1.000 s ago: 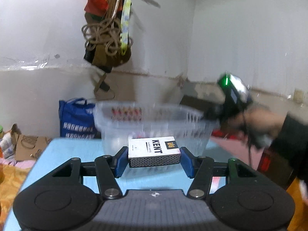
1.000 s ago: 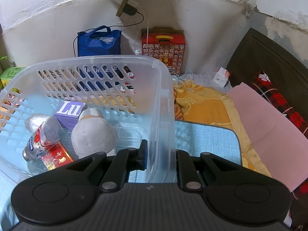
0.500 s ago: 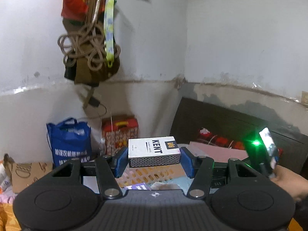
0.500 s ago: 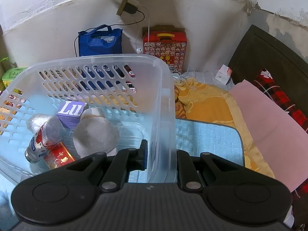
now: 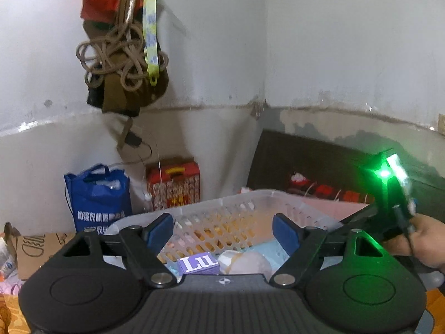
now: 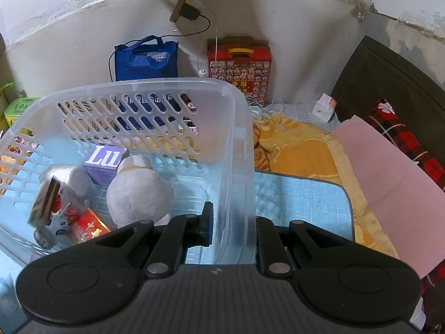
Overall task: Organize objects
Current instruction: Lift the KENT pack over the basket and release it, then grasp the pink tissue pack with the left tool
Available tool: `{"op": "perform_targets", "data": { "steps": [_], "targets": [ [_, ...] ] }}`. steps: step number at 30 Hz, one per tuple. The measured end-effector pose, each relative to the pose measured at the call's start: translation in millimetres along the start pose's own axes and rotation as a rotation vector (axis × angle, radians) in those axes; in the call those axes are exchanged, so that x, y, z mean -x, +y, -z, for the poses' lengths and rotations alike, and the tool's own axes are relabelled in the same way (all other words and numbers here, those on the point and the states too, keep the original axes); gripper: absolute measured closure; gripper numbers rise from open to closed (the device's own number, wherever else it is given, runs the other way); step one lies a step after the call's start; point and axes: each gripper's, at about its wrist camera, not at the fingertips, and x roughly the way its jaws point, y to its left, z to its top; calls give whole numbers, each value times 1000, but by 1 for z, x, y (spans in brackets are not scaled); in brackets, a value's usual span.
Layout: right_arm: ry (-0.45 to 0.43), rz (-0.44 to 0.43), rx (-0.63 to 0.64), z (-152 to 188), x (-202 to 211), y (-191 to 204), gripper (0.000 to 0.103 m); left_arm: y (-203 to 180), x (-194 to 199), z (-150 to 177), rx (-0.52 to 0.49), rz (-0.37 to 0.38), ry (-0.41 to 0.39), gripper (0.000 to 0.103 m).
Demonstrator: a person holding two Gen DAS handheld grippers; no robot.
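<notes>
Left gripper (image 5: 223, 231) opening, empty; right gripper (image 6: 233, 224) clamps basket (image 6: 239, 150) wall; blurred pack (image 6: 44, 200) tilted on end

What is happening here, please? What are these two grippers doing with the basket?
A person is tidying small things into a clear plastic basket on a blue mat. The right gripper is shut on the basket's wall, holding it. The left gripper is over the basket with its jaws opening and nothing between them. A white box, blurred, is at the basket's left side. A purple box, a grey plush toy and a red packet already lie inside.
</notes>
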Motion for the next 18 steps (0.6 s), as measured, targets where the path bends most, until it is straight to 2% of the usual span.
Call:
{"op": "perform_targets", "data": {
  "steps": [3,5,6,9,12,18],
  "targets": [
    [0,-4,1,0,0,0,90,-12,30,18,-1,78,-40,21],
    [-1,-4,2,1,0,0,90,-22,48,44,-6,149,-52,12],
    [-1,-4,4,1,0,0,90,-26,50,59,-12,176,-41,12],
    [0,-4,6,1,0,0,89,-42,36,103,-40,221,57,12],
    [0,1,8,1,1,1,89,-54,19,129,-43,258,143,14],
    [1,4,8,2,0,2,89,-79,2,139,-82,279,174,14]
  ]
}}
